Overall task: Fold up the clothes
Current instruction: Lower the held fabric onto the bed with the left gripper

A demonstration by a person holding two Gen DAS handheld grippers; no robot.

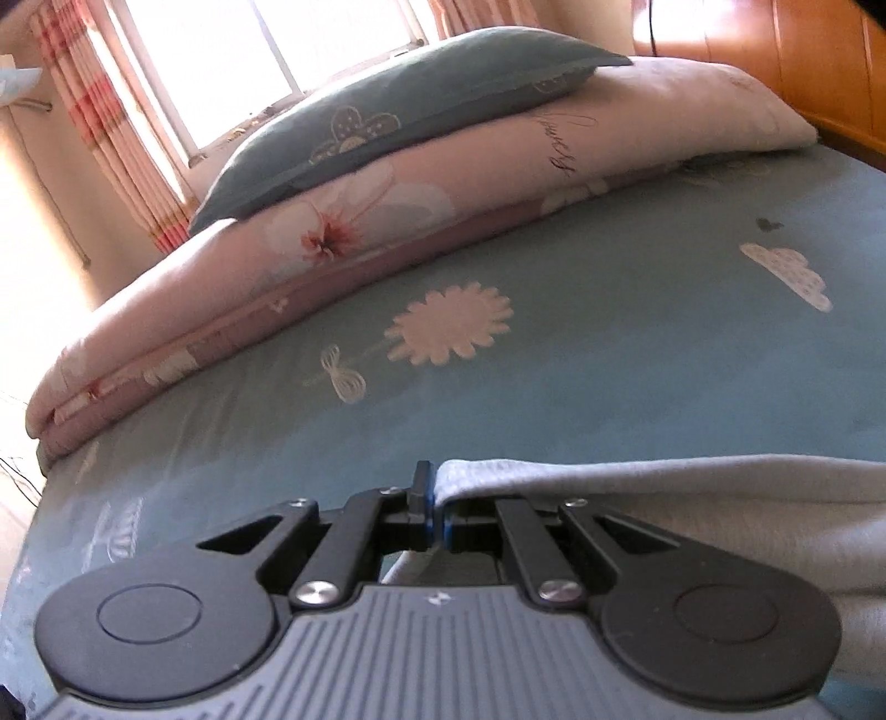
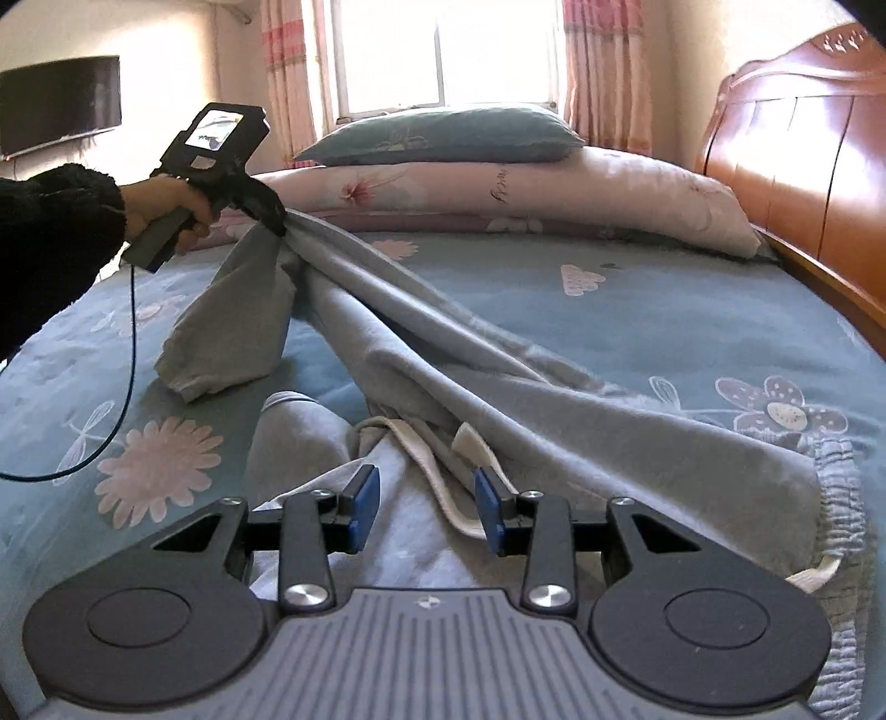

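Two grippers are at work over a bed spread with a blue sheet (image 2: 692,310) printed with pale flowers. The left gripper (image 2: 271,219), held in a hand (image 2: 166,205) coming out of a dark fuzzy sleeve (image 2: 55,232), has its fingers pressed together on a bunched edge of the grey sweatpants (image 2: 498,399) and holds that end lifted off the sheet, so the cloth runs taut down from it in long folds while one leg hangs loose beneath. From its own camera the grey fabric (image 1: 692,498) comes out from between the closed pads and drapes away to the right. The right gripper (image 2: 426,501) hovers low over the crumpled waist end with its blue pads (image 2: 368,495) apart; a white drawstring (image 2: 443,482) lies between them, not pinched. Behind, a teal pillow (image 2: 443,135) sits on a folded pink floral quilt (image 2: 554,188), beside a wooden headboard (image 2: 803,155) and a curtained window (image 2: 398,50)
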